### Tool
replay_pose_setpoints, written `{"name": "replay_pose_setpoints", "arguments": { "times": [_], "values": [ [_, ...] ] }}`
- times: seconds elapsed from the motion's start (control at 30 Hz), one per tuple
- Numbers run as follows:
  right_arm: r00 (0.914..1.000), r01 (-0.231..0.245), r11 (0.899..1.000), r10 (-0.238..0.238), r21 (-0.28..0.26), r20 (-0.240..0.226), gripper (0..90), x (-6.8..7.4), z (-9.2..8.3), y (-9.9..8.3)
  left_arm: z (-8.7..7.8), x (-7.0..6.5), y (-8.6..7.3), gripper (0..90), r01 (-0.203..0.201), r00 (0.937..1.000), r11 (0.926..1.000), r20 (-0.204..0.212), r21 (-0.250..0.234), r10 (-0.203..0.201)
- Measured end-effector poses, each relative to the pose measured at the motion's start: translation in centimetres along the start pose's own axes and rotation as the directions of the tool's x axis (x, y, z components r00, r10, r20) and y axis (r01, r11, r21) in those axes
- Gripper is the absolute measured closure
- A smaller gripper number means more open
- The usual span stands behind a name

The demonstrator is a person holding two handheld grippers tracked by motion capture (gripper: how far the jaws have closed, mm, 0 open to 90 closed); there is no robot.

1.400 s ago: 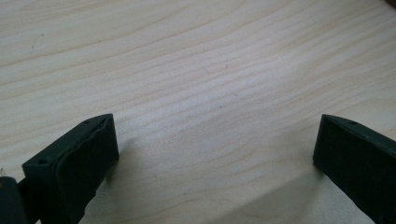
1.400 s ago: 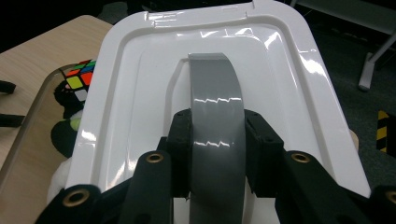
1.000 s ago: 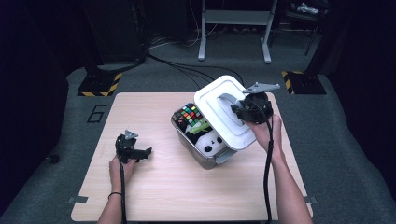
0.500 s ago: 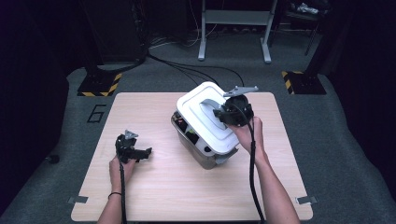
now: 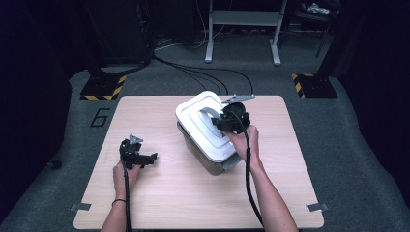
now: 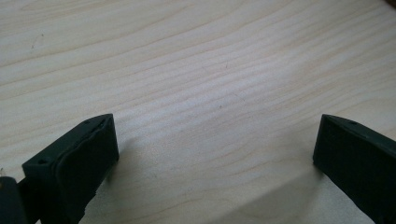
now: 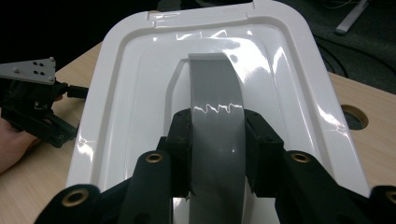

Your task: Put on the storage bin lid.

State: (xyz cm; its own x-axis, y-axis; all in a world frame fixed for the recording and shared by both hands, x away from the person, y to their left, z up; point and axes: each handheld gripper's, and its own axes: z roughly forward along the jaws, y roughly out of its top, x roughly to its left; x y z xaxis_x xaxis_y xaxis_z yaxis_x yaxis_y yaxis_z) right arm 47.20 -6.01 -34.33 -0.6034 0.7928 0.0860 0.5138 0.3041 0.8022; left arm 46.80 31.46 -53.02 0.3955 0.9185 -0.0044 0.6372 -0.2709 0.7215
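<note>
Nearest the person, the left gripper [image 5: 145, 158] rests low over the pale wooden table [image 5: 159, 203] at its left side, its two black jaws standing wide apart with only bare wood grain between them. Farther in, the right gripper [image 7: 217, 140] is clamped on the flat grey handle strap [image 7: 215, 116] of the glossy white plastic lid [image 5: 193, 116], which sits on top of the grey rectangular storage box [image 5: 203, 157] near the middle of the table.
</note>
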Motion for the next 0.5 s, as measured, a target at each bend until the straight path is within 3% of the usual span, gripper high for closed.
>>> {"name": "replay_pose_setpoints", "arguments": {
  "times": [0.2, 0.37, 0.5],
  "values": [
    [0.9997, -0.023, 1.000, 0.023, 0.021, 0.007, 66.4, -0.2, 0.9, -1.1, 0.0, 0.0, 0.0, 0.0, -0.001, 1.0000, 1.0000, 0.000, 0.000, 0.001],
    [0.9989, -0.047, 0.999, 0.047, -0.001, -0.005, 66.4, -0.1, 1.1, -1.6, 0.0, 0.0, 0.0, 0.0, -0.001, 1.0000, 1.0000, 0.001, 0.001, 0.001],
    [0.9995, -0.030, 0.999, 0.030, -0.009, 0.007, 66.2, 0.2, 1.2, -1.9, 0.0, 0.0, 0.0, 0.0, -0.002, 1.0000, 1.0000, 0.001, 0.000, 0.002]
  ]
}}
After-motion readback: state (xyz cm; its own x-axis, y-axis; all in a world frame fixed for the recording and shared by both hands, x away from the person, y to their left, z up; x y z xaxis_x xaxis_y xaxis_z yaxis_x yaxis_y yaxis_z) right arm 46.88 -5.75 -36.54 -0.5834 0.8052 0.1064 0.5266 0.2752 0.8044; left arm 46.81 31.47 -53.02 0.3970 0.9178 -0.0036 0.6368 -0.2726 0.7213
